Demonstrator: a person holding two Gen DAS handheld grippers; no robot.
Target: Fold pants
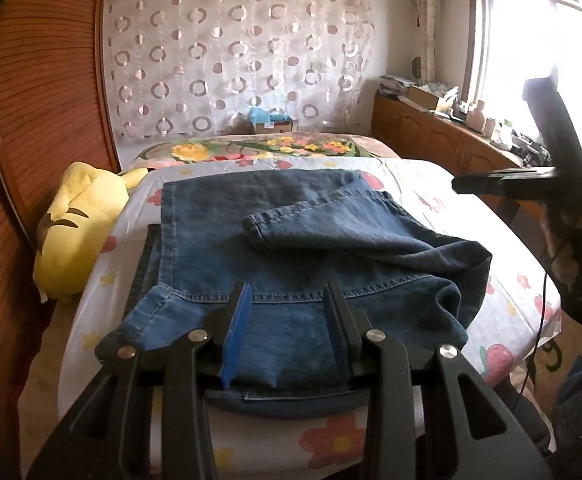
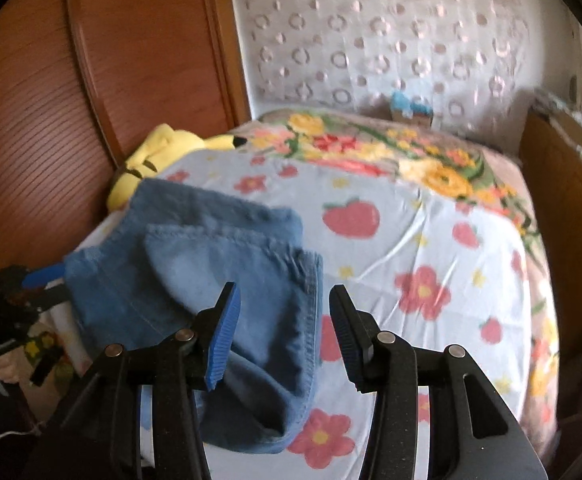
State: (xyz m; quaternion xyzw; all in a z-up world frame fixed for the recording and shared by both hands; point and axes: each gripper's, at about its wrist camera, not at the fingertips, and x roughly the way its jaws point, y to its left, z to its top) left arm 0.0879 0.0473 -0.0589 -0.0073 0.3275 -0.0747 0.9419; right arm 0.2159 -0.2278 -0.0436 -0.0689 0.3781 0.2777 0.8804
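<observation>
Jeans [image 1: 291, 248] are lying part-folded on the bed [image 2: 411, 240], a leg hem flopping loosely on top, so squaring and a final fold are likely remaining. The left gripper [image 1: 287, 312] is clamping denim; the right gripper [image 2: 285, 332] is hanging open over their right edge, with clear sheet beyond.

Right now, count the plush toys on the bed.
1: a yellow plush toy lies at the bed's left edge against the wooden headboard, beside the jeans. Others may be hidden.
</observation>
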